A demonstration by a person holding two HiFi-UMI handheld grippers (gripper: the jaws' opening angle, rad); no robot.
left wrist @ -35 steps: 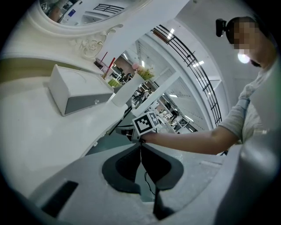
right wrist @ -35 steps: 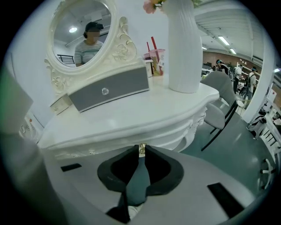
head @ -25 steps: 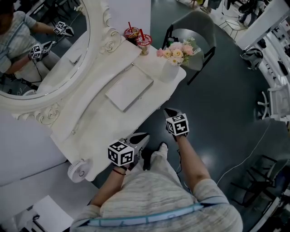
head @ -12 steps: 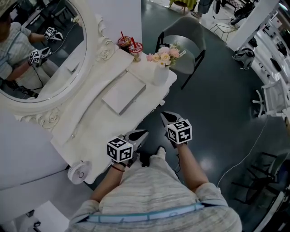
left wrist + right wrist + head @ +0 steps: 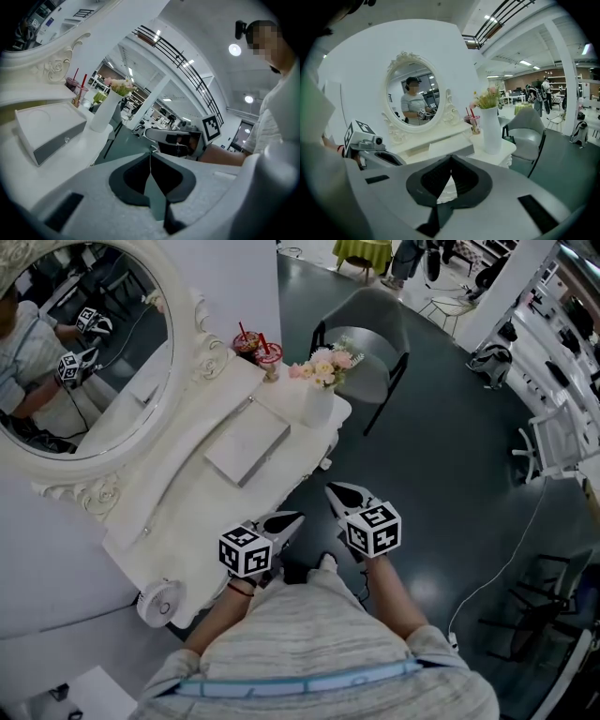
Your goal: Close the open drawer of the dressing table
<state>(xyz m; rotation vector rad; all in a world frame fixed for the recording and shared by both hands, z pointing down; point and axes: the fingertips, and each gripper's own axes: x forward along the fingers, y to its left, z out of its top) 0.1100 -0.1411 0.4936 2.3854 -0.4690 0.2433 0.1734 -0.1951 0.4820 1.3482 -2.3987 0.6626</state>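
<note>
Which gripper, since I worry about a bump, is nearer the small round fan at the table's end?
Left. The left gripper is just right of the fan in the head view; the right gripper is farther right, beyond the left one.

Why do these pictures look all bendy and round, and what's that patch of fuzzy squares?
Head view: the wide lens bows the dressing table, and light shines off the dark floor. Left gripper view: black rounded corners, a glaring ceiling lamp, and the squares were added afterwards to hide a face. Right gripper view: the same dark rim, and the pillar curves.
</note>
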